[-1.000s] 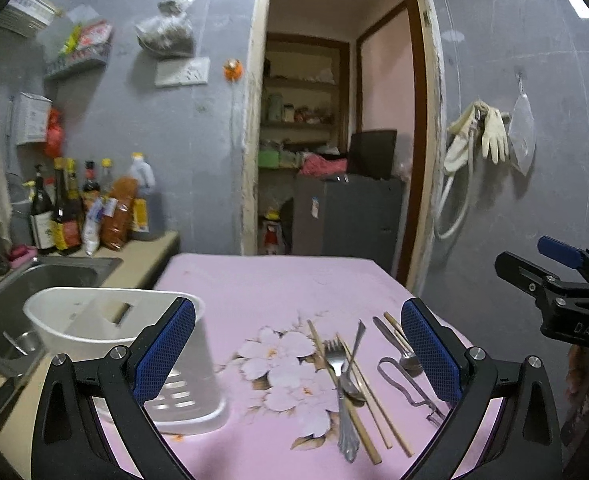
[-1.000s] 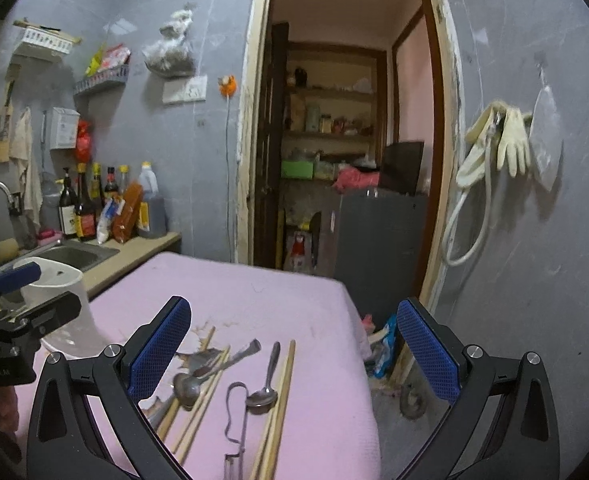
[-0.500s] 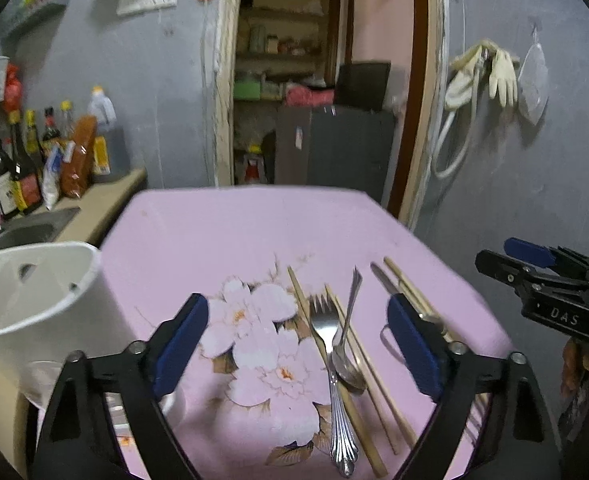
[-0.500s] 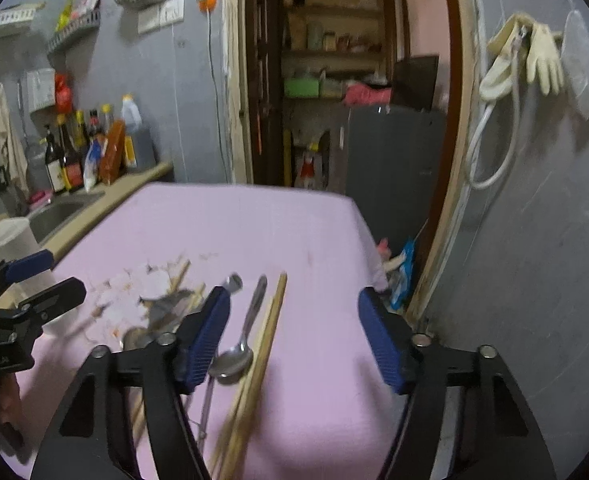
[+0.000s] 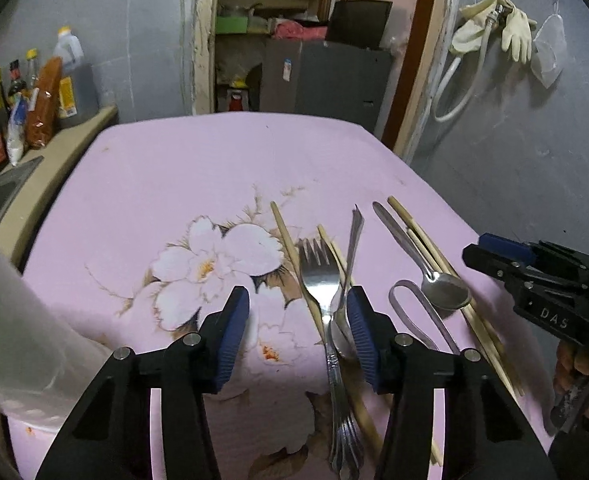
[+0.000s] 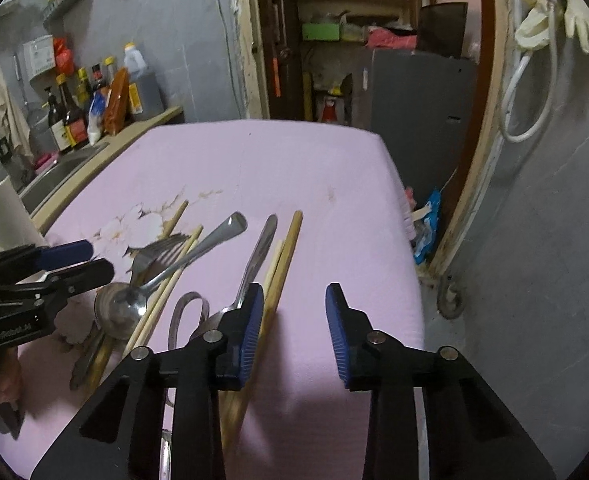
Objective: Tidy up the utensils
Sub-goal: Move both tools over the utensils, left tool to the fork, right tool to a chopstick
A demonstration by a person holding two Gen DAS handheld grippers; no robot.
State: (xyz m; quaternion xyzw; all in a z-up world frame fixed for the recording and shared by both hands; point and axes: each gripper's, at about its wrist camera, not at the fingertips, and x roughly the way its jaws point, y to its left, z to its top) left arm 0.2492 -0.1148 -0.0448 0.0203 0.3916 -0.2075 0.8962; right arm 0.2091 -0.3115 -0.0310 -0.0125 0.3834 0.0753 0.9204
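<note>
Utensils lie on a pink flowered tablecloth (image 5: pixel 198 168): a fork (image 5: pixel 321 280), a spoon across it (image 5: pixel 352 240), wooden chopsticks (image 5: pixel 286 236), a second spoon (image 5: pixel 444 292), metal tongs (image 5: pixel 422 312) and more chopsticks (image 5: pixel 426 240). My left gripper (image 5: pixel 298 320) is open and empty, low over the cloth, its right pad by the fork. My right gripper (image 6: pixel 294 320) is open and empty, its left pad beside the chopstick pair (image 6: pixel 286 264) and spoon (image 6: pixel 254 264). A white utensil holder (image 5: pixel 18 320) stands at the left.
A sink (image 6: pixel 62 168) and counter with bottles (image 6: pixel 70 116) run along the left. A doorway (image 5: pixel 294 32) with a grey cabinet lies beyond the table's far edge. The table's right edge (image 6: pixel 410 264) drops to the floor by the wall.
Both grippers have dipped down and forward toward the utensils, and both jaws have narrowed a good deal. The white holder has slid to the left edge of the left wrist view.
</note>
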